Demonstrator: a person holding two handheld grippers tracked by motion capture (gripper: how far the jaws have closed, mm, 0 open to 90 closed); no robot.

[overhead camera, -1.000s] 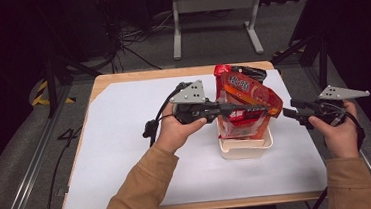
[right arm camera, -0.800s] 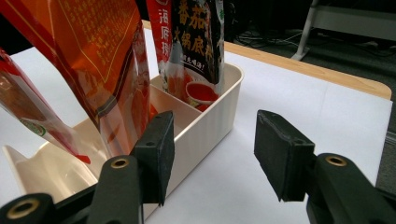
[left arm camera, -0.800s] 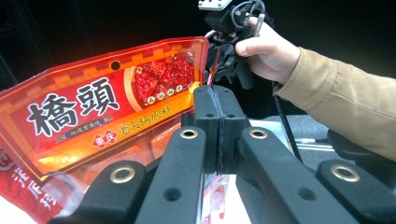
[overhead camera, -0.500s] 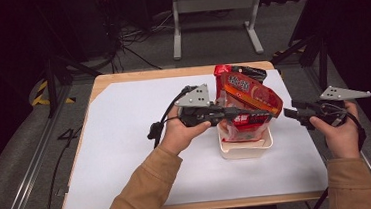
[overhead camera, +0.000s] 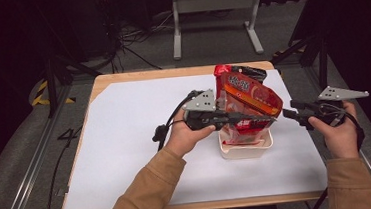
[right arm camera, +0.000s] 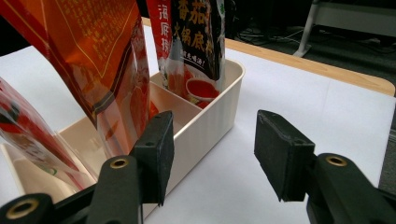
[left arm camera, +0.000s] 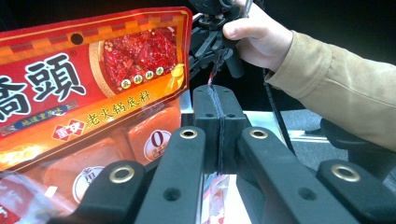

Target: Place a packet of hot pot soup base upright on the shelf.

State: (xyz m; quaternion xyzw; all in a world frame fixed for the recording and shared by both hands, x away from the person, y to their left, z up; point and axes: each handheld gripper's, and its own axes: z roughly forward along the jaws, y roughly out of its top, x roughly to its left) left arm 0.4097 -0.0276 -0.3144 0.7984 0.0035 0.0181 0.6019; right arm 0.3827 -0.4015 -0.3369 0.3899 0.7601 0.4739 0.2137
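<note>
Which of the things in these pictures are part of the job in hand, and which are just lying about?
Part of the job:
- large red sauce packet, pinched at its edge by the shut left claw
- cream plastic bin it is going into
- other packets standing in the bin
- open right claw, waiting beside the bin

Just lying about:
- white table cover
- metal stand on the floor
- floor cables

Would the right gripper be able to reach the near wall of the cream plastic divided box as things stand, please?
Probably yes: the right gripper stands open just beside the cream plastic divided box, with bare white table cover between them and the red sauce pouches standing inside the box, not across the way.
</note>
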